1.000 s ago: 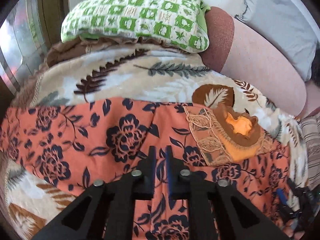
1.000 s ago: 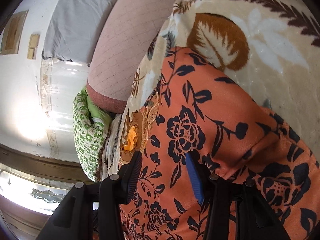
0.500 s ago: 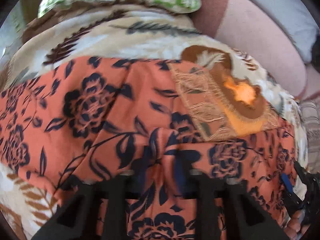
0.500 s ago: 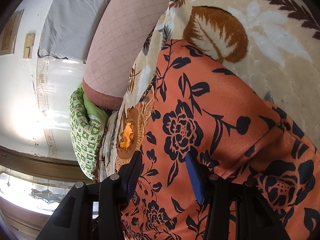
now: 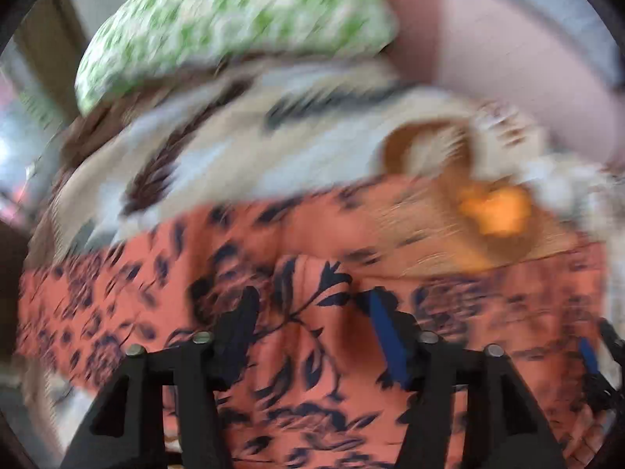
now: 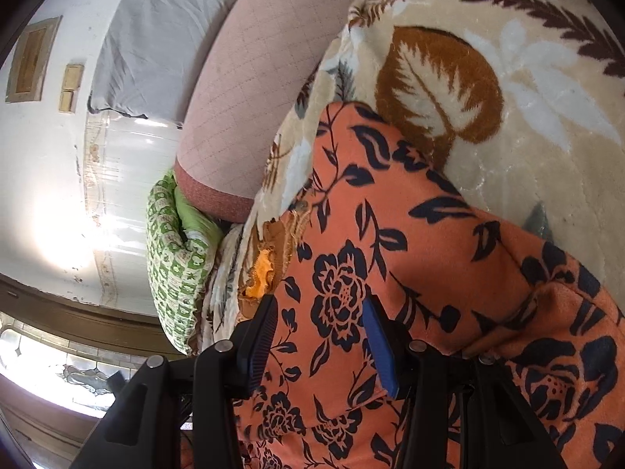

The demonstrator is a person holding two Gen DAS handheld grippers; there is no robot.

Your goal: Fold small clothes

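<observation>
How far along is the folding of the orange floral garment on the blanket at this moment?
Done: the orange floral garment lies on the leaf-print blanket, partly doubled over. In hand: the left gripper has just been opening over a raised fold; the right gripper straddles cloth. Left: flattening and final folds.

No writing, label, brand, number or sign can be read in either view. The green-and-white pillow (image 6: 175,273) carries small printed motifs, but none of them resolves into a letter or numeral, and in the left wrist view it is blurred. The orange floral garment (image 6: 410,273) shows only dark flowers and leaves, with no tag or lettering in sight.
</observation>
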